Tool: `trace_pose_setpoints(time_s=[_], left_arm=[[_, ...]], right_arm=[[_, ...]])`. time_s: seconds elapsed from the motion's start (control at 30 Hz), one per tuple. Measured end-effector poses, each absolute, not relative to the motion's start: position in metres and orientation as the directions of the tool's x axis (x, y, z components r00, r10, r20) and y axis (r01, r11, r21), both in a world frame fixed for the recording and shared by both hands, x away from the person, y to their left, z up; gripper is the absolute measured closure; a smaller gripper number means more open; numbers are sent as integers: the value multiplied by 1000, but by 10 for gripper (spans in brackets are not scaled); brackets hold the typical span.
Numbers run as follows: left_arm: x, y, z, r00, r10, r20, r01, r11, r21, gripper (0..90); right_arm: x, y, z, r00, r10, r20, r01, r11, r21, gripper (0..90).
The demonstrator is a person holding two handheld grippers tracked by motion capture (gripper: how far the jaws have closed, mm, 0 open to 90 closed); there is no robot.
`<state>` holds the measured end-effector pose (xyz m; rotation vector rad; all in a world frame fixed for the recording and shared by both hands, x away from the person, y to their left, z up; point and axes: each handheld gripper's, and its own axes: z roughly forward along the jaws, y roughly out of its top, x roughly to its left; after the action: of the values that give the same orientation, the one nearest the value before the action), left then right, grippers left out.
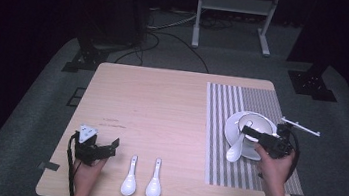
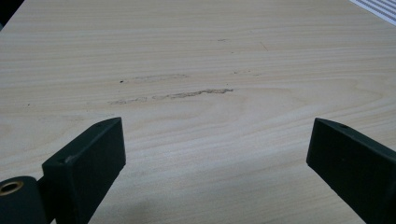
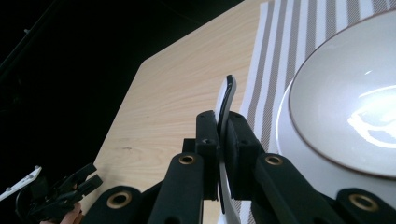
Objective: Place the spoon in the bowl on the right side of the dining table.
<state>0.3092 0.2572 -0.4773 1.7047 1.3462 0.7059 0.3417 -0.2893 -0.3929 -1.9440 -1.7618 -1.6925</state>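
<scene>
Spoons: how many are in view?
3: two spoons lie side by side near the table's front edge; a third spoon is clamped in the right gripper, beside the bowl.

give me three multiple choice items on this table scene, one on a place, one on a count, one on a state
1. Where does the bowl stand?
A. on the striped mat
B. on bare wood beside the left gripper
C. on the floor

2. How many white spoons lie loose on the table near its front edge?
A. one
B. two
C. four

3. How is the right gripper?
A. wide open over bare wood
B. shut on nothing
C. shut on a spoon

Key: 1 A, the high view shows the bowl on a plate on the stripes; 2 B, a pair lies side by side; 3 C, its fingers pinch the white handle.
</scene>
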Motion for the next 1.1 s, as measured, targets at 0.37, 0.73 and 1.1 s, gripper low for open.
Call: trace_pose_setpoints(time_s=[0.37,0.73,1.1], left_arm=[[309,257,-477,268,961,-65,494,-79,866,33],[309,257,-477,267,962,-63,492,-79,867,33],[309,257,-477,267,961,-65,493,-79,867,33]], right_arm=[[355,-308,-389,-154,708,689,680,-430,594,847],[361,-324,-391,-93,691,717,651,-502,569,846],[369,-337,-388,-37,660,751,606,-583,542,846]])
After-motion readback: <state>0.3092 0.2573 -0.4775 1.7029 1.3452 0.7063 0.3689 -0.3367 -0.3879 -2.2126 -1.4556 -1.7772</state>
